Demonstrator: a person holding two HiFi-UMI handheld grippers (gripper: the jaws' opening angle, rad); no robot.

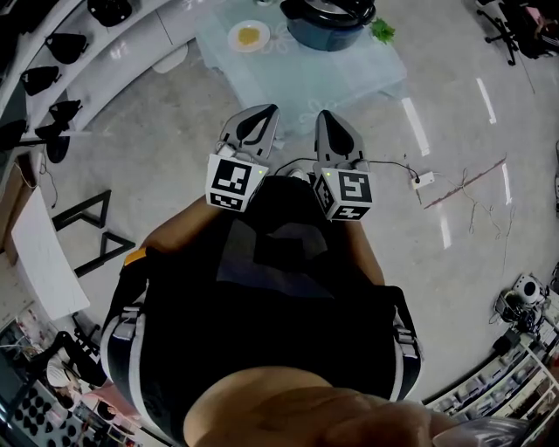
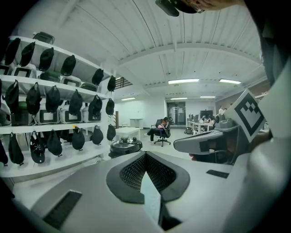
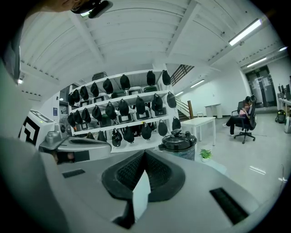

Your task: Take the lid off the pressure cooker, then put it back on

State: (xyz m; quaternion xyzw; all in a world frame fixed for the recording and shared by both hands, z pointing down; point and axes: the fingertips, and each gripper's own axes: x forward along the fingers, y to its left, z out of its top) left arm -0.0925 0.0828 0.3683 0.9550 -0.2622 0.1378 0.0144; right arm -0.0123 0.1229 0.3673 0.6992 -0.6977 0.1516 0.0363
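The dark pressure cooker (image 1: 327,22) stands with its lid (image 3: 177,138) on it, on a low table with a pale cloth (image 1: 288,70), some way ahead of me on the floor. It also shows small in the left gripper view as the cooker (image 2: 125,145). I hold both grippers close to my body, well short of the table. My left gripper (image 1: 262,112) and right gripper (image 1: 325,115) sit side by side, both pointing toward the cooker. The left gripper (image 2: 145,154) and the right gripper (image 3: 144,152) are both shut with nothing between the pads.
A white plate (image 1: 249,36) with something yellow and a small green plant (image 1: 382,30) share the table with the cooker. Curved white shelves (image 1: 52,61) with black bags line the left. A power strip (image 1: 424,180) lies on the floor to the right. A person sits on an office chair (image 3: 243,119) far off.
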